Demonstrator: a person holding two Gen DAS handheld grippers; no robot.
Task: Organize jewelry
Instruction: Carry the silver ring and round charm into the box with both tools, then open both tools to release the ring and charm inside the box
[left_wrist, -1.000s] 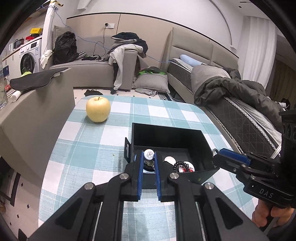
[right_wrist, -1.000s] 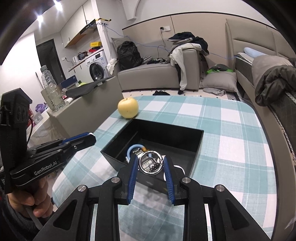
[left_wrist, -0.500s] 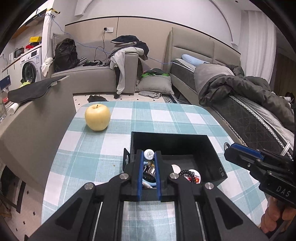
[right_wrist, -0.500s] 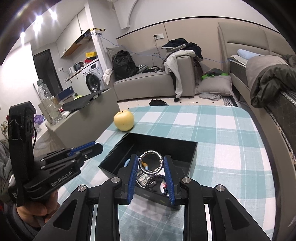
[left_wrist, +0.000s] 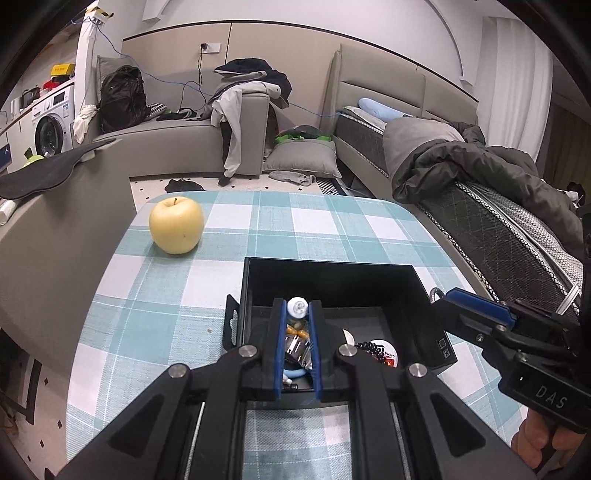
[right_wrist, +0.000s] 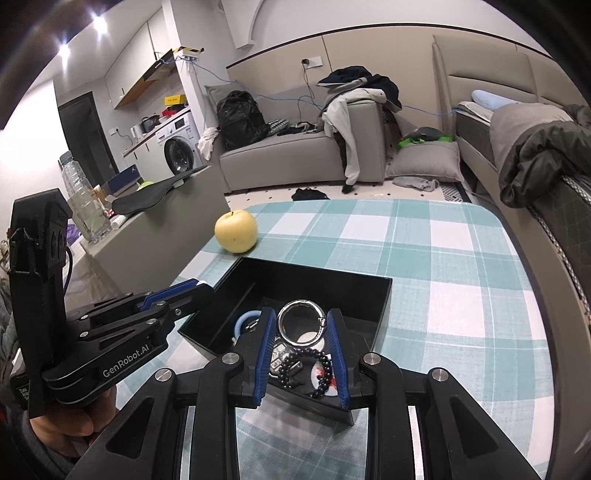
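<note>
A black open box (left_wrist: 332, 275) (right_wrist: 317, 280) stands on the checked tablecloth and holds jewelry: a dark bead bracelet (right_wrist: 317, 363), a blue ring (right_wrist: 245, 319), round badges (left_wrist: 380, 350) and small metal pieces. My right gripper (right_wrist: 301, 323) is shut on a silver metal ring (right_wrist: 301, 326) and holds it above the box's near part. It also shows in the left wrist view (left_wrist: 476, 306) at the box's right side. My left gripper (left_wrist: 297, 319) hovers over the box's near left, its jaws narrowly apart and holding nothing. It shows at the left in the right wrist view (right_wrist: 184, 291).
A yellow apple (left_wrist: 176, 229) (right_wrist: 236, 230) sits on the table's far left. The checked table (left_wrist: 332, 221) has rounded far corners. A grey counter (left_wrist: 55, 206) stands to the left, a sofa (left_wrist: 177, 144) behind, a bed (left_wrist: 480, 192) along the right.
Both grippers have drawn back and risen a little from the box. The right one lifted the silver ring out of the box's inside and still holds it.
</note>
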